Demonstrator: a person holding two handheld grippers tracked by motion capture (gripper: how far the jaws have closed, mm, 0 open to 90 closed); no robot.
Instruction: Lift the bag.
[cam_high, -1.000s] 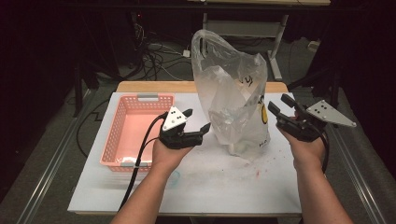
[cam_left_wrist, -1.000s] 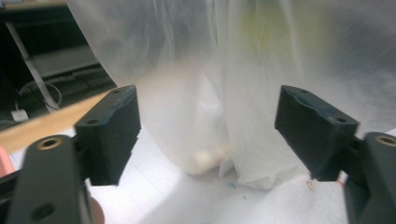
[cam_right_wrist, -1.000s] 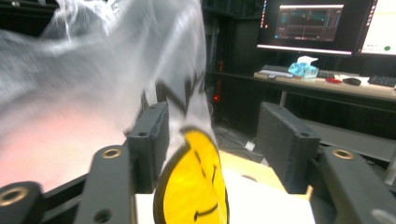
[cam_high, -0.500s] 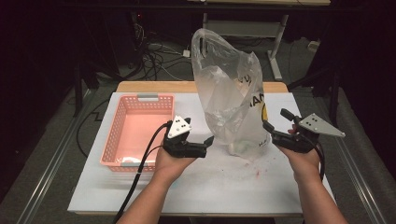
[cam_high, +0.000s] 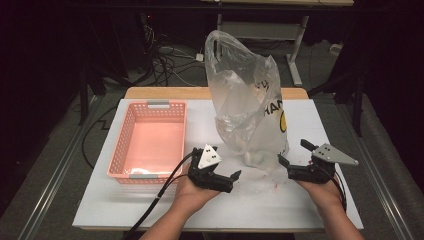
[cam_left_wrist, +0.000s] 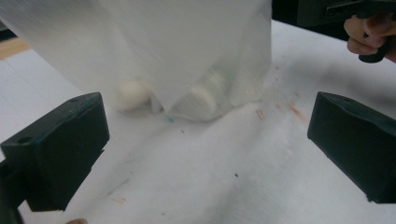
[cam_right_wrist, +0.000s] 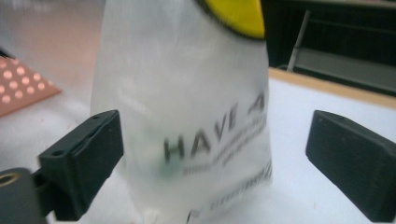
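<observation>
1. Now the plastic bag (cam_high: 248, 105) stands upright on the white bench (cam_high: 150, 210), its long axis vertical, its open mouth at the top and its base resting just right of the pink basket (cam_high: 148, 141).
2. Low down, the left gripper (cam_high: 231, 181) sits in front of the bag's base and to its left, jaws pointing right and slightly away from the person; they have just been opening and stand wide apart, with nothing between them.
3. Through the left gripper view, pale rounded items (cam_left_wrist: 201, 100) show inside the bag's bottom, straight ahead of the jaws and beyond their tips.
4. Over on the other side, the right gripper (cam_high: 292, 161) lies just beside the bag's lower right corner, jaws aimed left at it; they too have just been opening and stand apart.
5. From the right gripper view, the printed side of the bag (cam_right_wrist: 187, 140) fills the gap ahead, yet the pads do not press on it.
6. Judging by this, the right gripper is the nearer of the two to the bag's wall.
</observation>
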